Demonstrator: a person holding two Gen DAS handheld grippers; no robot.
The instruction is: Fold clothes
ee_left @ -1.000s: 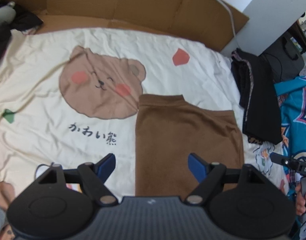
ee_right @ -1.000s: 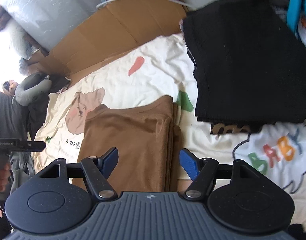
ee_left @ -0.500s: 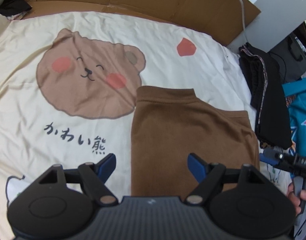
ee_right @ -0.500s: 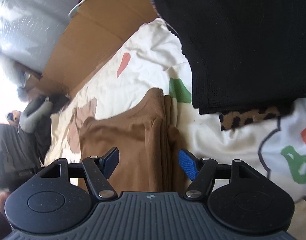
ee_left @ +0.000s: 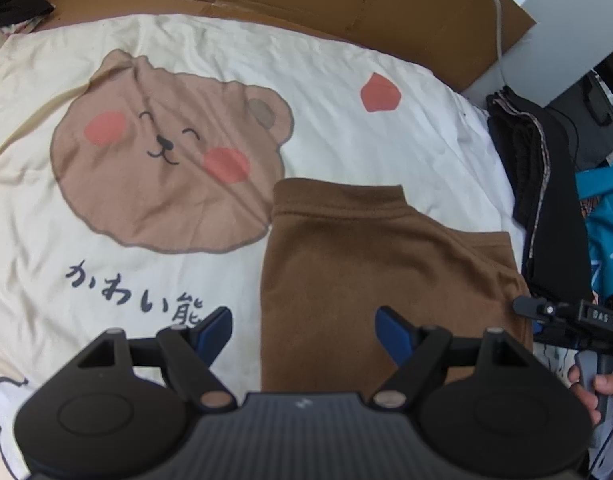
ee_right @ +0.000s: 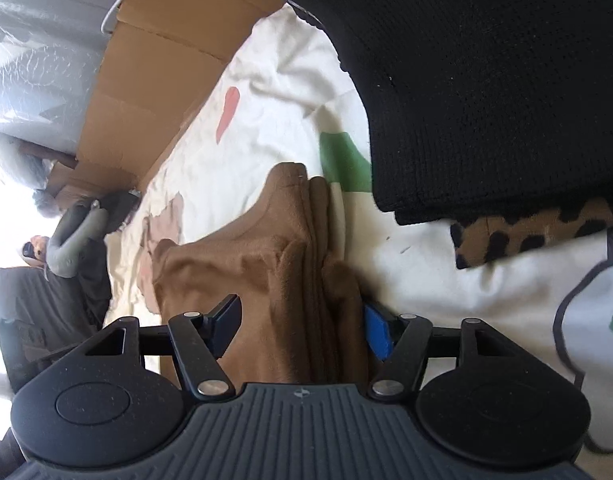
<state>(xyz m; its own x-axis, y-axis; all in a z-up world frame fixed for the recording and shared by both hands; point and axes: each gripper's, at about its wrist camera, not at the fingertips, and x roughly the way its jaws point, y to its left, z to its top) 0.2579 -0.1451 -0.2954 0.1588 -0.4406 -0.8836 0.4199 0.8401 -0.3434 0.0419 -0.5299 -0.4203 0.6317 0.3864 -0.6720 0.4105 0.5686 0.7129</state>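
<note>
From my left wrist, my left gripper [ee_left: 304, 330] hangs wide apart, empty, over the near edge of the folded brown garment [ee_left: 386, 272] lying on the bear sheet [ee_left: 326, 92].

From my right wrist, my right gripper [ee_right: 302, 330] has just been closing around its stacked layers, not yet pinching. It looks soft, light and floppy, so I would grab every layer at that edge.

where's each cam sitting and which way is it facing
Left wrist: on the left hand-held gripper, aimed steeply down at the brown garment on the bear sheet; its open fingers, the right hand-held gripper and a hand show.
Right wrist: on the right hand-held gripper, low and rolled, facing the garment's folded edge, which lies between its fingers; black clothes beyond.
Shared: garment, sheet, cardboard.
</note>
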